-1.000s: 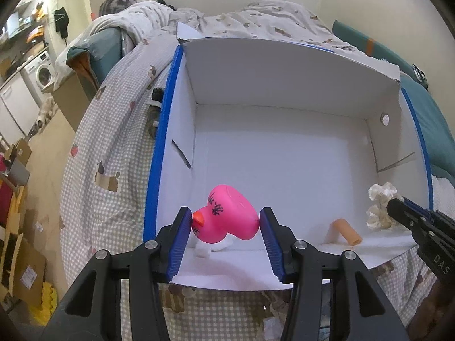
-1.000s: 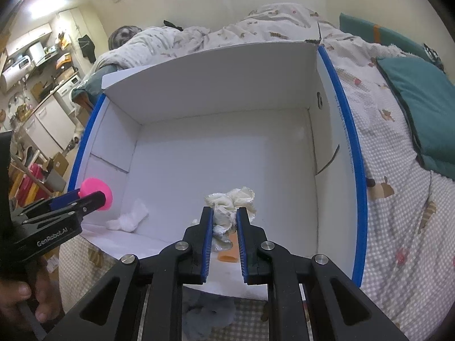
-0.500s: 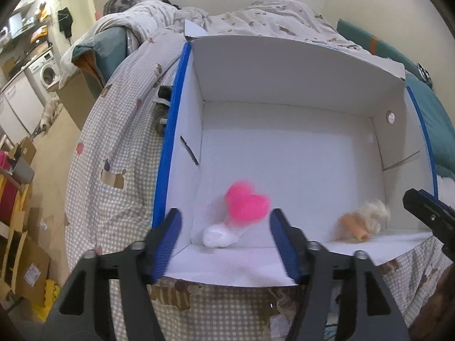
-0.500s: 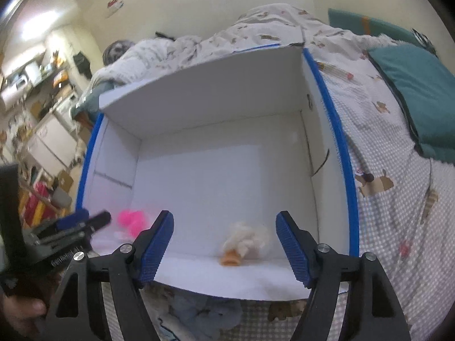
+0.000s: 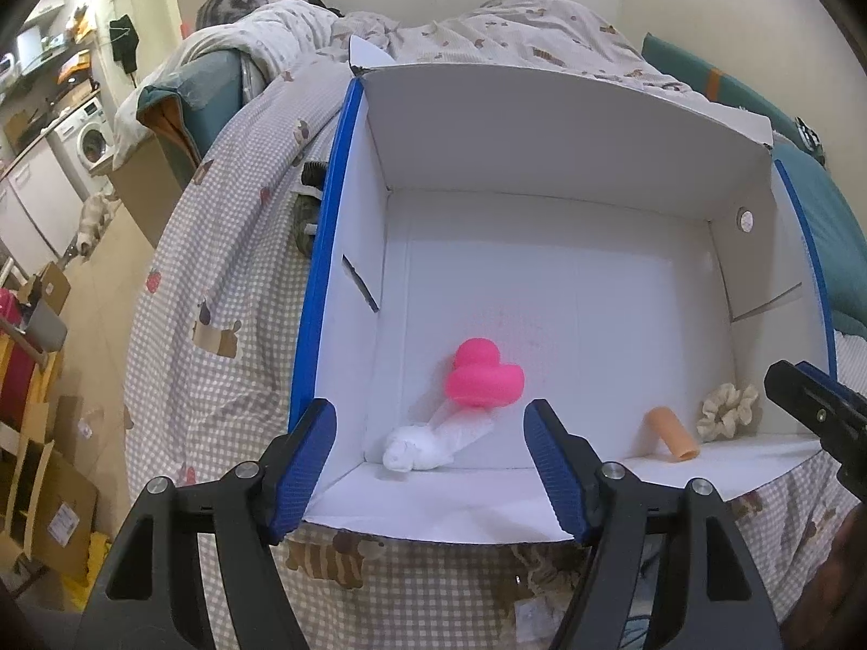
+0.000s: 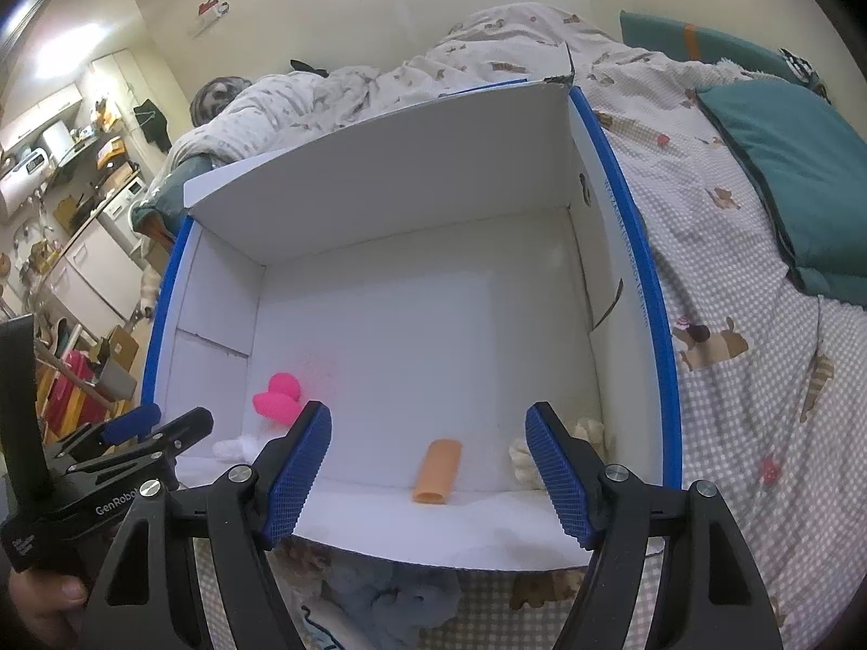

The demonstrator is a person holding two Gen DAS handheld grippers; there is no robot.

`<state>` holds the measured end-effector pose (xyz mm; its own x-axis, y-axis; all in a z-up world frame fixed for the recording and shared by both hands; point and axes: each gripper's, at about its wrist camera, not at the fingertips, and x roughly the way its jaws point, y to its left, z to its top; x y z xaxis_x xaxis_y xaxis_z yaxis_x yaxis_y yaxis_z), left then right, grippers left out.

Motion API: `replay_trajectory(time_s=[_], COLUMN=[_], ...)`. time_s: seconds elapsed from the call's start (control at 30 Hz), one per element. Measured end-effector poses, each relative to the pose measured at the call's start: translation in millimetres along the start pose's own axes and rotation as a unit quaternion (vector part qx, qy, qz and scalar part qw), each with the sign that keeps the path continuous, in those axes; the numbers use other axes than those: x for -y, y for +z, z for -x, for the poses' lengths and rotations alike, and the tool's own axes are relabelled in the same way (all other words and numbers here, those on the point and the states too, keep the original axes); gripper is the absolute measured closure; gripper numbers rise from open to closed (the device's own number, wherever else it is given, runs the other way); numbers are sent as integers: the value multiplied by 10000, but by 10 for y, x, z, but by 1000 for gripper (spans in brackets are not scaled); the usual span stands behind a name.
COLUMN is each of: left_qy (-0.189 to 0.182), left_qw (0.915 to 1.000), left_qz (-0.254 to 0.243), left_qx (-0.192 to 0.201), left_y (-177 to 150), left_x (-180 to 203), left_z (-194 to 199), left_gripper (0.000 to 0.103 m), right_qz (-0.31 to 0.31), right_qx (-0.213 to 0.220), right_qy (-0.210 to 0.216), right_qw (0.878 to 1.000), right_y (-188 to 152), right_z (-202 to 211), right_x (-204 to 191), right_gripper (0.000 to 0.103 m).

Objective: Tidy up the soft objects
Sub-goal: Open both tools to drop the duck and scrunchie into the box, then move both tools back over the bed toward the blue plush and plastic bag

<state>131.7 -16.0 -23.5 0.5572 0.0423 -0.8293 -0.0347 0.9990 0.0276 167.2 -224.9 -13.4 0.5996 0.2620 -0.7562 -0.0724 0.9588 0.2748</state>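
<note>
A white cardboard box with blue edges (image 5: pixel 325 249) (image 6: pixel 628 249) stands on the bed. Inside near the front lie a pink rubber duck (image 5: pixel 482 376) (image 6: pixel 279 398), a white sock (image 5: pixel 428 441) (image 6: pixel 235 447), a peach tube (image 5: pixel 672 433) (image 6: pixel 438 470) and a cream scrunchie (image 5: pixel 726 411) (image 6: pixel 588 433). My left gripper (image 5: pixel 431 471) is open and empty above the box's front flap, near the duck and sock. My right gripper (image 6: pixel 428 474) is open and empty above the front flap, near the tube and scrunchie.
A checked bedspread (image 5: pixel 227 271) covers the bed. A teal pillow (image 6: pixel 785 173) lies to the right of the box. A blue-grey soft item (image 6: pixel 390 596) lies in front of the box below the flap. Cardboard boxes and a washing machine (image 5: pixel 86 135) stand at left.
Both grippers opened and pulled back. The duck dropped from my left gripper into the box by the sock. The scrunchie dropped from my right gripper beside the tube.
</note>
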Motion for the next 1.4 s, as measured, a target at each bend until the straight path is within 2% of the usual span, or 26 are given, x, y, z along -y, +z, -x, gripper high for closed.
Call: replay_trajectory(time_s=[0.37, 0.57, 0.67, 1.0, 1.23, 1.4], left_qy=[-43, 90, 69, 89, 46, 54], left_qw=[9998, 9993, 9996, 9997, 9995, 9986], left_qz=[-6, -195, -110, 16, 285, 512], left_qx=[175, 318, 256, 217, 105, -151], left_y=[-39, -135, -206, -414, -624, -774], left_x=[-71, -77, -130, -254, -343, -413], left_z=[189, 356, 403, 598, 715, 686], left_gripper=[34, 34, 34, 34, 34, 34], right_qz=[-20, 30, 30, 200, 8, -93], right_qx=[60, 59, -75, -215, -285, -428], right_qy=[-36, 16, 141, 143, 200, 176], right_qw=[10000, 10000, 9999, 9995, 9994, 9989], right_y=[-18, -89, -166, -485, -670, -776], right_z=[78, 210, 238, 419, 539, 527], right_x=[9, -3, -20, -141, -60, -44], right_gripper=[25, 25, 25, 25, 25, 25])
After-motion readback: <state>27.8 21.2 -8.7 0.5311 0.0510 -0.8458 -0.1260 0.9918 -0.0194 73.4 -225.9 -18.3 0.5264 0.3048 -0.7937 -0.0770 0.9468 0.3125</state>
